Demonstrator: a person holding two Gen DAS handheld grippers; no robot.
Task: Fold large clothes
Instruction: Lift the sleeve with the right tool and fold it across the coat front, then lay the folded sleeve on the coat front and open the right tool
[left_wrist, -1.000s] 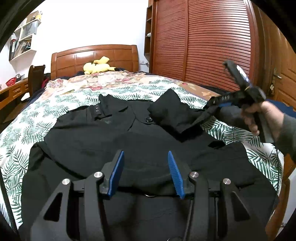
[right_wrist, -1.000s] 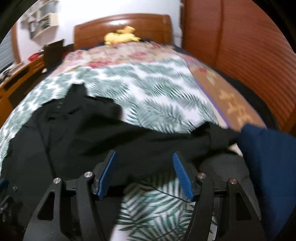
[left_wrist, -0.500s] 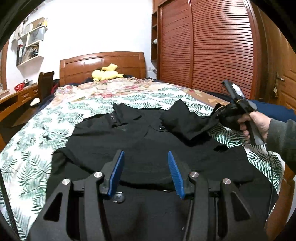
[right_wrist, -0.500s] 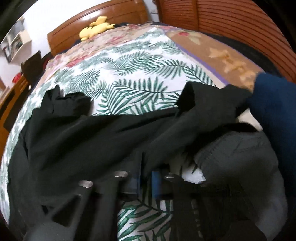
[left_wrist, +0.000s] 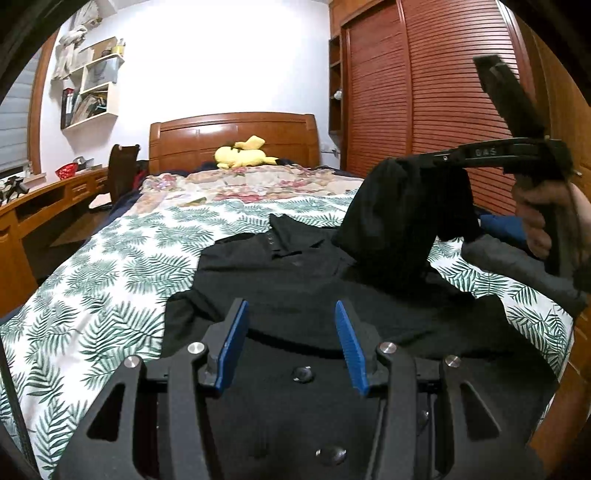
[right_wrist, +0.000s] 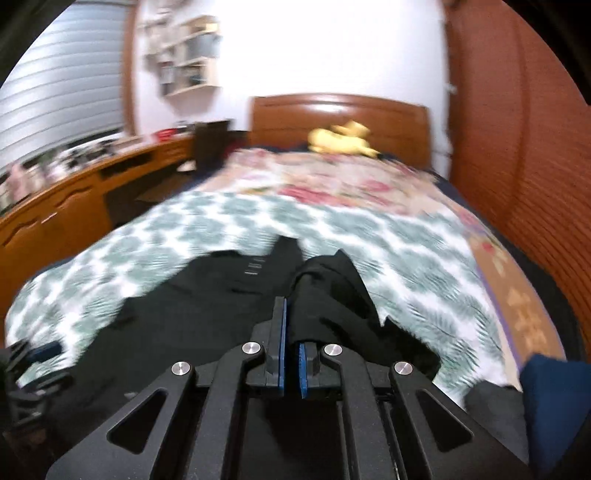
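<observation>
A large black buttoned shirt (left_wrist: 295, 288) lies spread on the leaf-print bedspread (left_wrist: 110, 266); it also shows in the right wrist view (right_wrist: 207, 295). My left gripper (left_wrist: 291, 332) is open and empty, low over the shirt's near hem. My right gripper (right_wrist: 291, 332) is shut on the shirt's right sleeve (right_wrist: 332, 291). In the left wrist view the right gripper (left_wrist: 428, 160) holds that sleeve (left_wrist: 402, 218) lifted above the bed at the right, the cloth hanging down to the shirt body.
A yellow plush toy (left_wrist: 243, 155) lies by the wooden headboard (left_wrist: 229, 136). A wooden desk (left_wrist: 40, 214) runs along the left. Slatted wardrobe doors (left_wrist: 436, 92) stand close on the right. Grey (left_wrist: 517, 266) and blue (right_wrist: 554, 391) clothes lie at the bed's right edge.
My right gripper closed on the sleeve and raised it up off the bed. The left gripper stayed open over the hem, tilting up slightly.
</observation>
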